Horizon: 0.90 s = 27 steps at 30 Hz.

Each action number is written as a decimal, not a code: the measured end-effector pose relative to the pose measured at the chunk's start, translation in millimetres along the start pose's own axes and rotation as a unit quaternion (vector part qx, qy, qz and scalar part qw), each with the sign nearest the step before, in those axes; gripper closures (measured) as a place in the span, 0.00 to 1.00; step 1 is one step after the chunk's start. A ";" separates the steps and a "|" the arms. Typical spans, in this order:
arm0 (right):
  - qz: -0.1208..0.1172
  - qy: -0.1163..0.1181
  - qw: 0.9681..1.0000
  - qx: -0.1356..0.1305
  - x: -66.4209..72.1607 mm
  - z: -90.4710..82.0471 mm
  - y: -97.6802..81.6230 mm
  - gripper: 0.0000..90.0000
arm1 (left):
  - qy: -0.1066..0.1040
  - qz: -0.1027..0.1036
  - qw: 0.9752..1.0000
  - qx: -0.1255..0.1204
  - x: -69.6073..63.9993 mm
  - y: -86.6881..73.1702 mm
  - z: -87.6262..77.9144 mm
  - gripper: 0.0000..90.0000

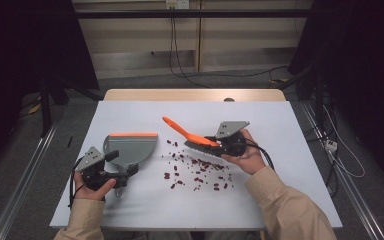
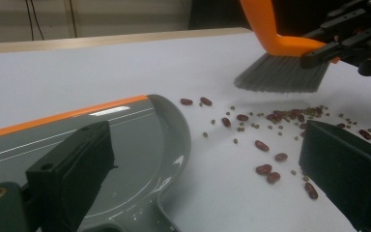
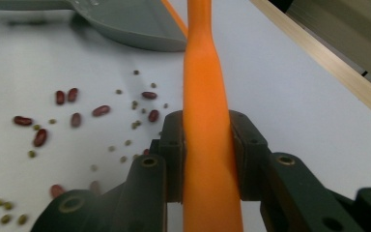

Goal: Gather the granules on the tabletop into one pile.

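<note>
Sweeping step: your right tongs (image 1: 219,143) clamp the orange-handled grey-bristled brush (image 1: 192,137); left tongs (image 1: 122,175) grip the grey plastic dustpan (image 1: 130,149). Next, draw the scattered red beans (image 1: 197,172) across the bench (image 1: 130,115) toward the pan.

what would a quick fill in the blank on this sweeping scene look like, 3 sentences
1. The right gripper is shut on the ____ handle of the brush.
2. The dustpan is grey with an ____ front edge.
3. The red beans lie scattered on the table, between the dustpan and the ____.

Missing words: orange; orange; brush
</note>
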State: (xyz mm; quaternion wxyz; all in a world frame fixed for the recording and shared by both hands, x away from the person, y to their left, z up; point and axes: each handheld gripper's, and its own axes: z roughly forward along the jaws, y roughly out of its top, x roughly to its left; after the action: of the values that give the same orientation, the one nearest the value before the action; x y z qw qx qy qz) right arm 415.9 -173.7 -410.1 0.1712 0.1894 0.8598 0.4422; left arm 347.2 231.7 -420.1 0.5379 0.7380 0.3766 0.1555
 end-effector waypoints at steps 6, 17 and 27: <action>0.016 -0.017 1.000 -0.013 -16.0 24.6 9.1 0.79 | 0.002 -0.002 1.000 -0.001 0.7 0.0 0.3 0.06; 0.000 -0.028 1.000 -0.005 -26.1 77.1 33.1 0.79 | 0.004 -0.007 1.000 0.000 2.1 -1.4 -0.6 0.06; -0.034 0.008 0.999 0.021 -11.9 92.6 33.0 0.79 | 0.010 -0.009 1.000 -0.002 4.8 -2.6 -4.2 0.06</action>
State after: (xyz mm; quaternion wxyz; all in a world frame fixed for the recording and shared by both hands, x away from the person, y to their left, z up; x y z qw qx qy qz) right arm 474.8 -97.2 -432.3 0.1753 0.1605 0.8760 0.4198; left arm 346.7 238.4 -421.8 0.5369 0.7318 0.3886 0.1587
